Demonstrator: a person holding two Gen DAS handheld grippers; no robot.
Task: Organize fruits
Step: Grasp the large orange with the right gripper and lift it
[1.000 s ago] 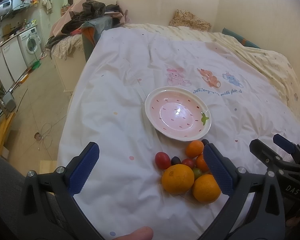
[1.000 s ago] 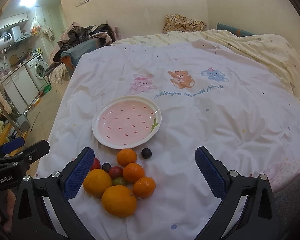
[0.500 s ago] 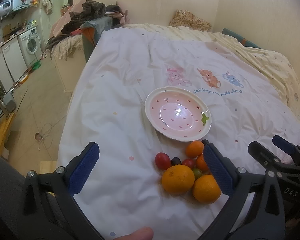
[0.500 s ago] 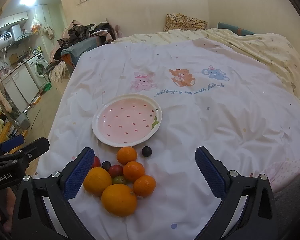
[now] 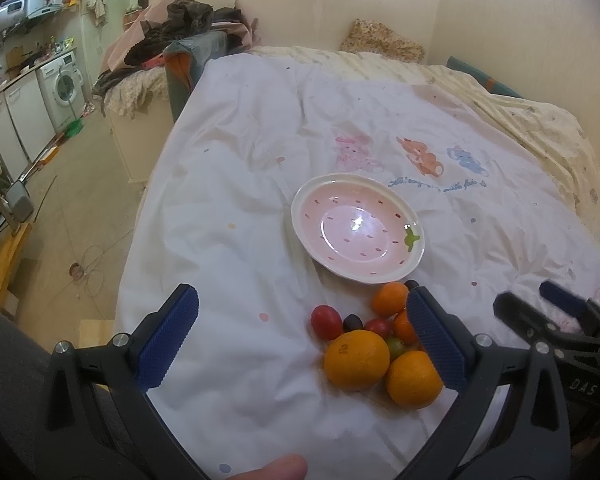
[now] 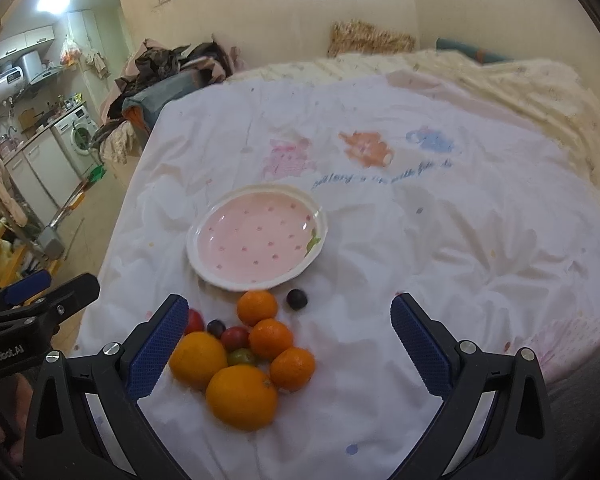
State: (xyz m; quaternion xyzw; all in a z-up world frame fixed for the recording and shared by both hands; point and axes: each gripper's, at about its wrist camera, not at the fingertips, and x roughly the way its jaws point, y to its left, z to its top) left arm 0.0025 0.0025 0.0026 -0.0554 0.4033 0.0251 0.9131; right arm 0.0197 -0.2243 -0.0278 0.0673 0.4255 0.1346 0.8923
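**Operator:** Where is the fruit, and why is it grouped that way?

**Technician:** The fruit sits in one tight cluster on the white printed bed cover (image 6: pixel 380 240), close to the near edge of the bed. Two large round oranges (image 6: pixel 242 396) lie nearest the cameras. Behind them are three smaller orange mandarins (image 6: pixel 271 338), a red cherry tomato (image 5: pixel 325 321), a green one (image 6: pixel 242 356) and a small dark round fruit (image 6: pixel 216 327), most of them touching. A second dark round fruit (image 6: pixel 297 299) lies apart, just beside the dish rim. Judgement: the pile is unsorted stock awaiting transfer.

**Operator:** And the dish?

**Technician:** The pink ceramic dish with a white rim and strawberry pattern (image 6: pixel 196 236) lies flat and empty just beyond the cluster, toward the middle of the bed. Judgement: it is the intended receptacle, set within short reach of the pile.

**Operator:** Tool condition?

**Technician:** The left tool (image 5: pixel 300 342) has its blue ribbed pads spread wide and grips nothing. It hangs above the near edge, with the cluster by its right-hand pad. The right tool (image 6: pixel 288 342) is likewise spread wide and empty, with the pile toward its left-hand pad. Judgement: both are held open above the bed to approach a first piece. The soft cover may let round fruit roll when its neighbours are disturbed.
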